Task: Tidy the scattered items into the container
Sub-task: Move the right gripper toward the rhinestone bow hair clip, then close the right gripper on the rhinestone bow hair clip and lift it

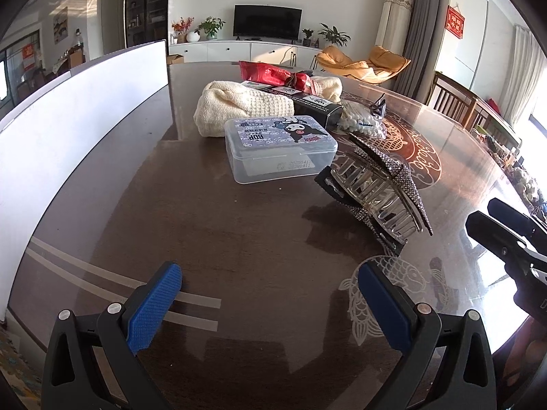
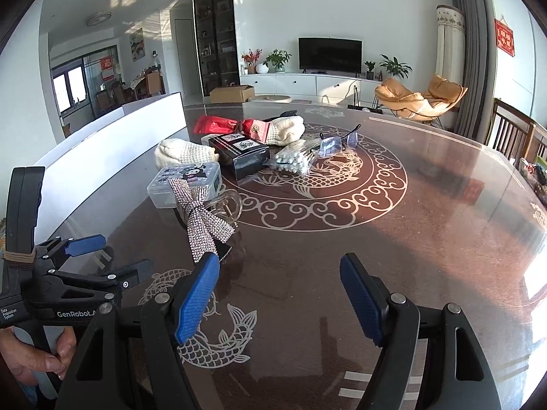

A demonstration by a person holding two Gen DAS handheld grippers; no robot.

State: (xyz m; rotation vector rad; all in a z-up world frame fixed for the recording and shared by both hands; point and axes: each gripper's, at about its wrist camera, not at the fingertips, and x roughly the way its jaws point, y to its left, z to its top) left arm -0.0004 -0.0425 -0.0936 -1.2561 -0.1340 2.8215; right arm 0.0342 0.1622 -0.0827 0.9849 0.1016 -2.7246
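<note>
Indoors, glossy dark table (image 2: 427, 205) fronts television (image 2: 330, 52)

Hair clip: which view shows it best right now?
Left wrist view: the hair clip lies close, clear teeth and rhinestone bow both visible. The right wrist view shows it smaller, mostly the bow, partly behind the right tool's finger.

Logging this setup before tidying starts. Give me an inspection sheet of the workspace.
Surface: dark glossy table with pale fish and cloud patterns.
Job's things: rhinestone bow hair claw; clear plastic box with cartoon lid; cream knitted cloths; black carton; red wrapper; bag of cotton swabs; clear glasses; long white container along the table's edge.
Clutter: nothing seen.
Grippers: left gripper and right gripper open, empty.
Cables: nothing seen.
Surroundings: television, plants, orange chairs.
</note>
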